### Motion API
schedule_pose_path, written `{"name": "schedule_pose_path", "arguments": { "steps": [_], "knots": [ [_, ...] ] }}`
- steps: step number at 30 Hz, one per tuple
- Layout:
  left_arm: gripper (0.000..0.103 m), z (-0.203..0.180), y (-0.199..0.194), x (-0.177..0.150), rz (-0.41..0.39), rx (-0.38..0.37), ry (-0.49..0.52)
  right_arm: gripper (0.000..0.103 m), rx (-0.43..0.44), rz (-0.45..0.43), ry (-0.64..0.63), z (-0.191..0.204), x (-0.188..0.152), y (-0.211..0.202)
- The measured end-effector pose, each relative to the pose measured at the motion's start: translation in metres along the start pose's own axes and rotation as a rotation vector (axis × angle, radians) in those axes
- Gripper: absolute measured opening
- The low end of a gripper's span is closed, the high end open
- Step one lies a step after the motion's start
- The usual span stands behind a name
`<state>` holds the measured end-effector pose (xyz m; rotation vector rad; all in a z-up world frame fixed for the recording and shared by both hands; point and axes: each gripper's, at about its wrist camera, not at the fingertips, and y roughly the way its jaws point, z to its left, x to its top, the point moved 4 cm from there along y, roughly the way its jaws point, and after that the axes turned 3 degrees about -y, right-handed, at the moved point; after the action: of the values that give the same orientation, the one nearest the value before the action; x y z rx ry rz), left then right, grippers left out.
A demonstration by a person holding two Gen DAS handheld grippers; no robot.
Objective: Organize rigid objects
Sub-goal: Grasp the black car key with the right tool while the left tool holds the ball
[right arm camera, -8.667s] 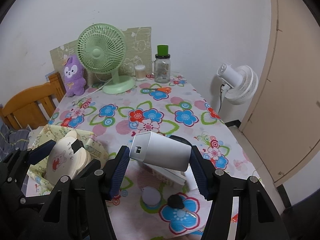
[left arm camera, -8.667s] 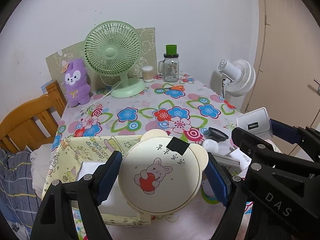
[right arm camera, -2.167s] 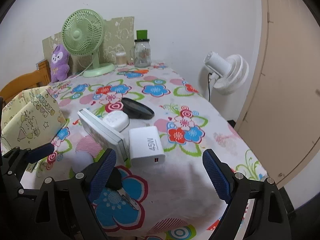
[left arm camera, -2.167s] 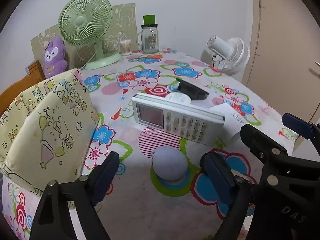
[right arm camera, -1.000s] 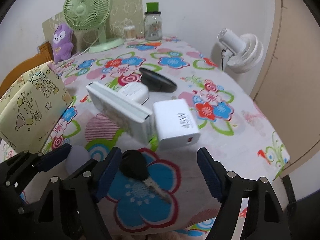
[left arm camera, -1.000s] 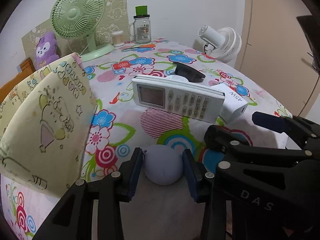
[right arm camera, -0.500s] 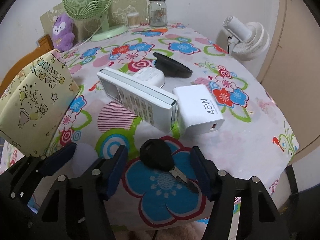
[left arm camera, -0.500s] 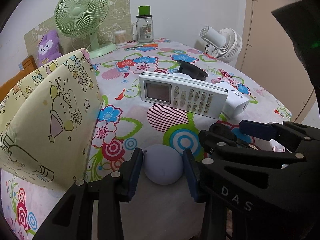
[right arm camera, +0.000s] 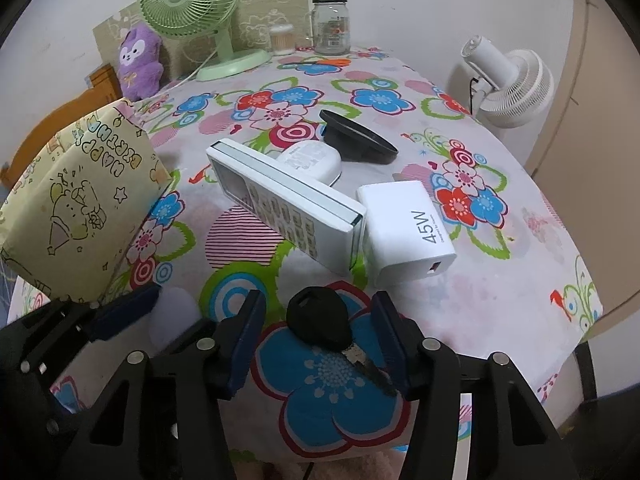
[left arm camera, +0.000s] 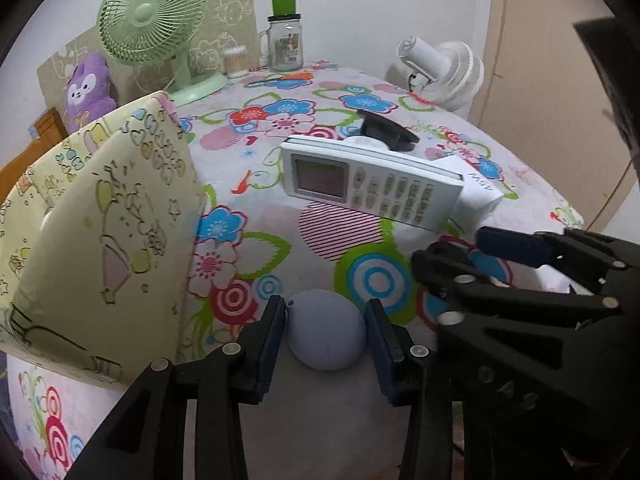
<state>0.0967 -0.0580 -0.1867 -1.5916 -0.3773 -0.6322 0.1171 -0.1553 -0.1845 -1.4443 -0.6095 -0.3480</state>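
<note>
My left gripper [left arm camera: 326,330] is shut on a pale lavender ball [left arm camera: 326,334], held just above the flowered tablecloth near the front edge. My right gripper [right arm camera: 318,330] is open, its pads on either side of the black head of a key [right arm camera: 320,320] that lies on a blue flower, not touching it. A white remote control [left arm camera: 372,184] lies behind, tilted on a small white case [right arm camera: 310,160]. A white 45W charger [right arm camera: 404,228] sits to its right. A black round lid [right arm camera: 356,140] lies further back.
A yellow patterned paper bag [left arm camera: 100,240] stands open at the left. A green desk fan [left arm camera: 154,28], a purple plush [left arm camera: 86,90], a glass jar with green lid [left arm camera: 284,44] and orange scissors stand at the back. A white fan [right arm camera: 508,80] stands beyond the right edge.
My left gripper closed on the lavender ball and has drawn it slightly toward the front edge. My right gripper lowered over the key and narrowed around its black head.
</note>
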Motion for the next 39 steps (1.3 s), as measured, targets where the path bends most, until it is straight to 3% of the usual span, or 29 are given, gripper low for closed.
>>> {"name": "schedule_pose_path", "arguments": {
  "steps": [16,20,24,39],
  "knots": [
    [0.042,0.0,-0.001,-0.001,0.034,0.042,0.041,0.054,-0.022,0.04,-0.089,0.0,0.005,0.006],
    [0.042,-0.002,-0.001,-0.001,0.031,0.046,0.07,0.049,-0.02,0.053,-0.098,0.005,0.005,0.01],
    [0.042,-0.002,-0.001,0.0,0.033,0.042,0.082,0.034,-0.021,0.053,-0.118,0.011,0.005,0.01],
    [0.042,-0.01,0.004,0.008,0.049,-0.007,0.052,0.034,-0.054,0.023,-0.098,0.004,0.011,0.003]
  ]
}}
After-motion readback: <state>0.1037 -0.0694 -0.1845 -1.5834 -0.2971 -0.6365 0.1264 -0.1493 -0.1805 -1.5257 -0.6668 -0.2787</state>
